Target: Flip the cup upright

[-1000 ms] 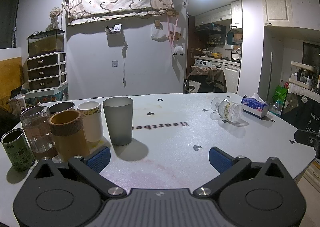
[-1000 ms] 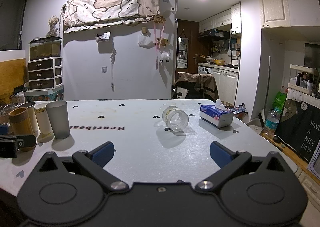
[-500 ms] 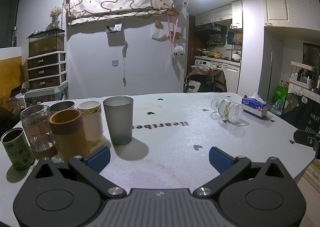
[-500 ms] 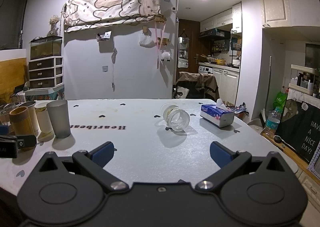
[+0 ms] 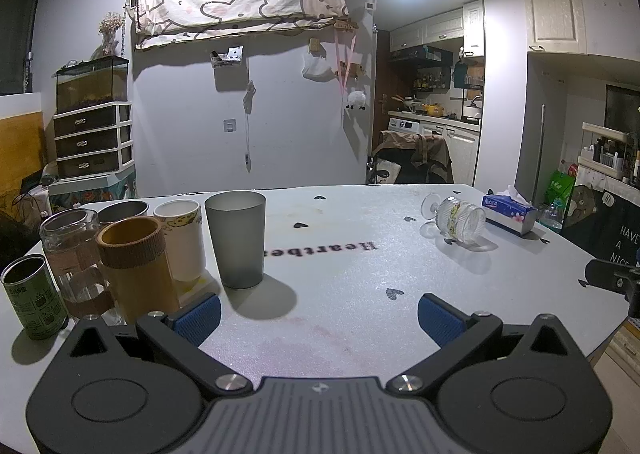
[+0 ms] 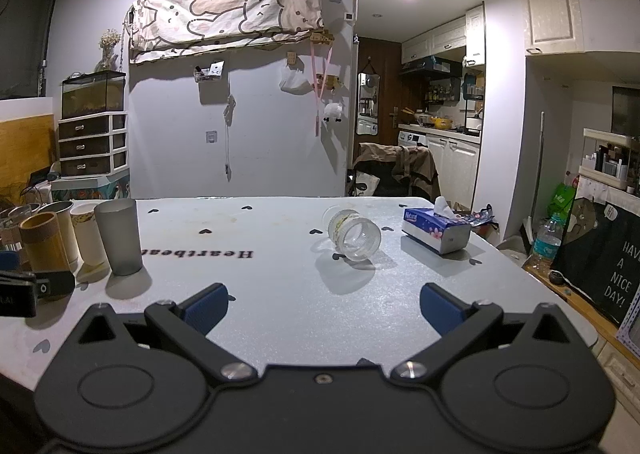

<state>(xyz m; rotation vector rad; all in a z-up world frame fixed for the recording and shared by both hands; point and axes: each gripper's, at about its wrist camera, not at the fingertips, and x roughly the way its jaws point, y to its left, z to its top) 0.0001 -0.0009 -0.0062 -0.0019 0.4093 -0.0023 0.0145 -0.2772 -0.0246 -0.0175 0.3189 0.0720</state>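
A clear stemmed glass cup [image 6: 354,232] with a patterned band lies on its side on the white table [image 6: 288,294], mouth toward me. It also shows in the left wrist view [image 5: 460,219] at the far right. My right gripper [image 6: 322,308] is open and empty, well short of the cup, which lies ahead slightly right of centre. My left gripper [image 5: 318,318] is open and empty near the table's front, close to the upright cups.
Several upright cups stand at the left: a grey tumbler [image 5: 238,238], a white cup [image 5: 182,238], a bamboo cup [image 5: 136,266], a glass jar [image 5: 76,262] and a green can [image 5: 32,296]. A tissue box [image 6: 436,232] sits right of the lying cup.
The right gripper view has shifted slightly, with the lying cup a little nearer. The left gripper has not visibly moved. Both stay open.
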